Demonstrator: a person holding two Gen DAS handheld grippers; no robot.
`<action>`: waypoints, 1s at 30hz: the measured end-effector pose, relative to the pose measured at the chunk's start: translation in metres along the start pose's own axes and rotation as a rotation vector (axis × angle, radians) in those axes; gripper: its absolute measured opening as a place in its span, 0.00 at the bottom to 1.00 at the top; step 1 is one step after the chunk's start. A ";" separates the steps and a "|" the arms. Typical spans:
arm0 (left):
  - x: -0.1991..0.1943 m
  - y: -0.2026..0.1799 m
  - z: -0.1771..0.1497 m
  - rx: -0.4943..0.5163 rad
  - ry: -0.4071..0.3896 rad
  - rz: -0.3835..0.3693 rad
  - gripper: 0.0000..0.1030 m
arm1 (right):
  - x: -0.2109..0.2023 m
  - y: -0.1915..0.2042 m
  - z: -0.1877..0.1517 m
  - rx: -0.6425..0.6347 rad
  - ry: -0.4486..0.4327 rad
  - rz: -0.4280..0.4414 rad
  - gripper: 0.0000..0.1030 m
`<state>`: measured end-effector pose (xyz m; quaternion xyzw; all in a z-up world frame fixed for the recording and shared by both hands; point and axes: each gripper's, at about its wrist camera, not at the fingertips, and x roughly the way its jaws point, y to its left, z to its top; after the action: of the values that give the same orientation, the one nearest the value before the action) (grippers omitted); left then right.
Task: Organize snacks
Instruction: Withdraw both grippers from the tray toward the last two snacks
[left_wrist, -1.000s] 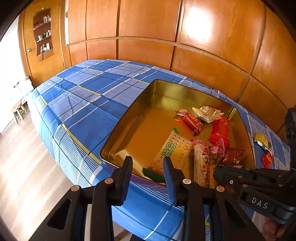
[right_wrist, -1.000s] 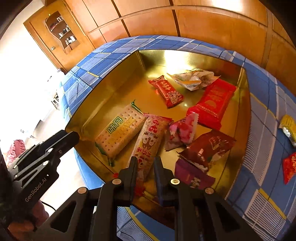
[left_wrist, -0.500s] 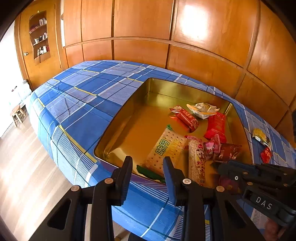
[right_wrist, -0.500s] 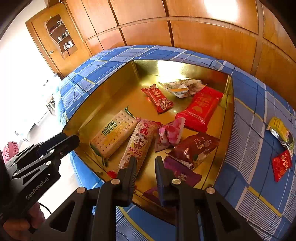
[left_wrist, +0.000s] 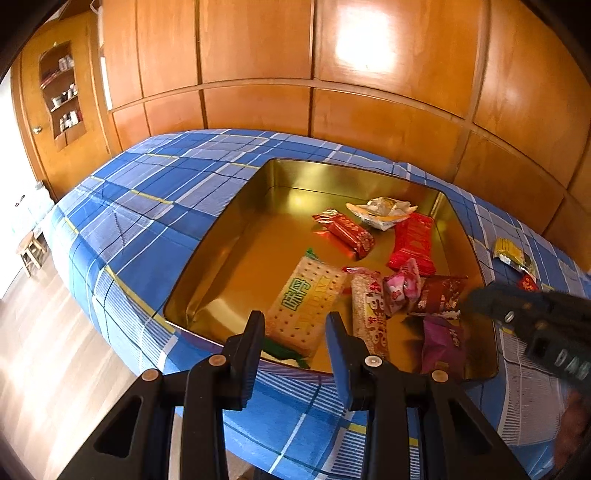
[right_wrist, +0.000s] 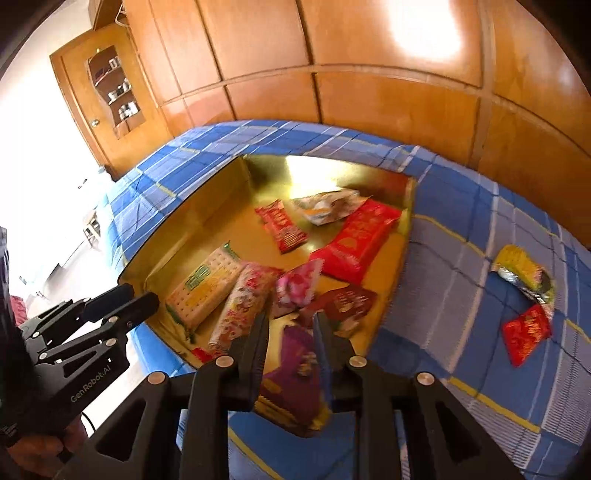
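Left hand-held gripper (left_wrist: 295, 317) hangs over the near rim of the gold tin (left_wrist: 229, 221), its jaws a narrow gap apart with nothing in them; 1 finger hides the green end of the cracker packet (left_wrist: 306, 299). Right hand-held gripper (right_wrist: 291, 315) has just been opening its jaws, which stand narrowly apart above the tin's near right corner. The purple packet (right_wrist: 291, 369) shows in the gap but lies in the tin, and the pads do not press it. Its wrist view is blurred, so no print can be read, and the fingers cover part of the purple packet. Only part of the hand (right_wrist: 55, 443) on the left grip shows at the picture's edge. The tin holds 8 packets: cracker, long pink-and-white (left_wrist: 369, 314), small pink (left_wrist: 402, 286), dark red (left_wrist: 439, 295) and purple near; a red bar (left_wrist: 347, 232), a larger red packet (left_wrist: 412, 243) and a crumpled white-and-yellow wrapper (left_wrist: 382, 212) far. Right of the tin, on the blue checked cloth (left_wrist: 147, 206), lie a yellow packet (right_wrist: 521, 267) and a small red packet (right_wrist: 526, 332).
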<state>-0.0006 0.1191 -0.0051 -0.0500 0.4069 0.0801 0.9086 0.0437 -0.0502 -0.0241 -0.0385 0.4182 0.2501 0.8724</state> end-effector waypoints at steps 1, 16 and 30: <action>0.000 -0.002 0.000 0.005 0.002 -0.003 0.34 | -0.005 -0.007 0.000 0.013 -0.009 -0.009 0.27; -0.009 -0.074 0.014 0.244 -0.021 -0.157 0.47 | -0.079 -0.186 -0.014 0.223 -0.018 -0.284 0.27; 0.022 -0.237 0.032 0.566 0.073 -0.424 0.55 | -0.097 -0.342 -0.083 0.460 0.100 -0.413 0.29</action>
<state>0.0811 -0.1066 0.0058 0.1177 0.4258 -0.2281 0.8676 0.0938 -0.4108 -0.0540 0.0636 0.4895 -0.0359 0.8689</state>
